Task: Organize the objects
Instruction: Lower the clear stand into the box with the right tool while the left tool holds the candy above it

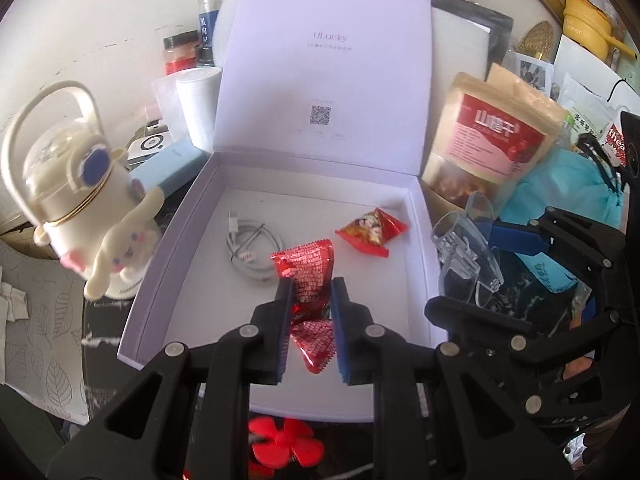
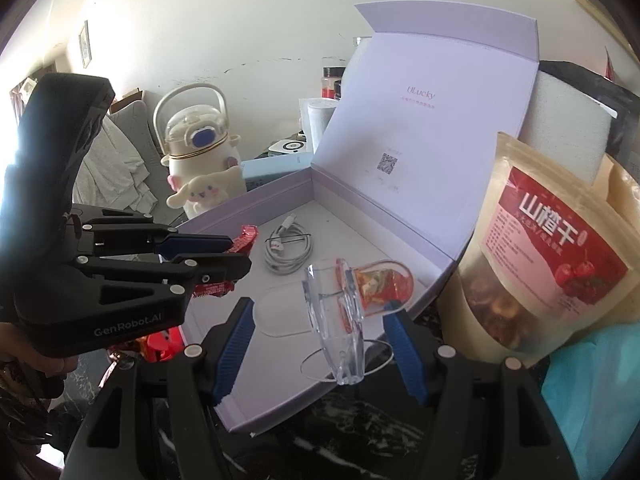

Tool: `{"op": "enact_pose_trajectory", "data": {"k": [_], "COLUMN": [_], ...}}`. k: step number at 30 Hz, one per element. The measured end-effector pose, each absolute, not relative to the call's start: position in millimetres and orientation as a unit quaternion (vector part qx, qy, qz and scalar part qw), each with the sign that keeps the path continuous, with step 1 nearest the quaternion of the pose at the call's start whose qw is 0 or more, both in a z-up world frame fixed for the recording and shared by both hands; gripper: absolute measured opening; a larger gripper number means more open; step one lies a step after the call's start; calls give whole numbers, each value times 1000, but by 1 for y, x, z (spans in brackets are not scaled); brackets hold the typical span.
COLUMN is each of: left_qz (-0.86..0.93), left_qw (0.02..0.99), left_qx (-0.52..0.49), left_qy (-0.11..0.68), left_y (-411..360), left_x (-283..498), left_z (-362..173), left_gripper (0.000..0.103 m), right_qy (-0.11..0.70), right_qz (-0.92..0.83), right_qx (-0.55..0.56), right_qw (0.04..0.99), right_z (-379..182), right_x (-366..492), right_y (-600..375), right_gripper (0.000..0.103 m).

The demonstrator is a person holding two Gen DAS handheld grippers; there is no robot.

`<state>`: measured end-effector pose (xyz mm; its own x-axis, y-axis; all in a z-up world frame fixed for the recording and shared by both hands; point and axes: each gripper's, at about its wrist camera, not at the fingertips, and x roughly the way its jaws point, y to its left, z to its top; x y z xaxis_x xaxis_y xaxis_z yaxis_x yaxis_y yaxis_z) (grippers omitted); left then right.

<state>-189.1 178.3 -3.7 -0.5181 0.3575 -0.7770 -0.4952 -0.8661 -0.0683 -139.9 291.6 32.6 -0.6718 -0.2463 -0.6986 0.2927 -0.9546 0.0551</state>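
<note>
**Candy over the open box, scoop waiting at its rim**

The lilac gift box [image 1: 176, 240] stands open, its lid propped upright at the back, and serves as the collecting place. The step in hand, as I judge it, is dropping a snack into it: the left hand-held gripper [image 1: 310, 312] is clenched on a red foil candy packet [image 1: 308, 276], held above the near part of the box floor. The next move calls for lowering a little and releasing so the packet lands clear of what lies there.

Inside the box, toward its back, lie a coiled white charging cable [image 1: 248, 248] and, right of it, a second red candy [image 1: 372, 230].

At the box's right rim, the right hand-held gripper [image 2: 324, 344] has its jaws spread wide around a clear plastic scoop [image 2: 344, 312]; I cannot tell whether either pad touches it.

Left of the box stands a cream cartoon-dog bottle [image 1: 80, 184]; right of it leans a dried-hawthorn pouch [image 1: 492, 144]. The surface [image 2: 360, 432] is dark and marbled, crowded, against a white wall.
</note>
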Motion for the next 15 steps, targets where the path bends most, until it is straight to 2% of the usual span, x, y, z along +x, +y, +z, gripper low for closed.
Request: {"op": "enact_pose_trajectory", "data": {"k": [15], "left_qz": [856], "left_qw": [252], "left_qx": [-440], "left_qy": [97], "left_y": [200], "left_x": [-249], "left_z": [-29], "left_gripper": [18], "right_qy": [29], "right_qz": [-907], "right_qx": [396], "right_qw": [140], "right_z": [7], "right_x": [-196], "right_y": [299], "right_gripper": [67]}}
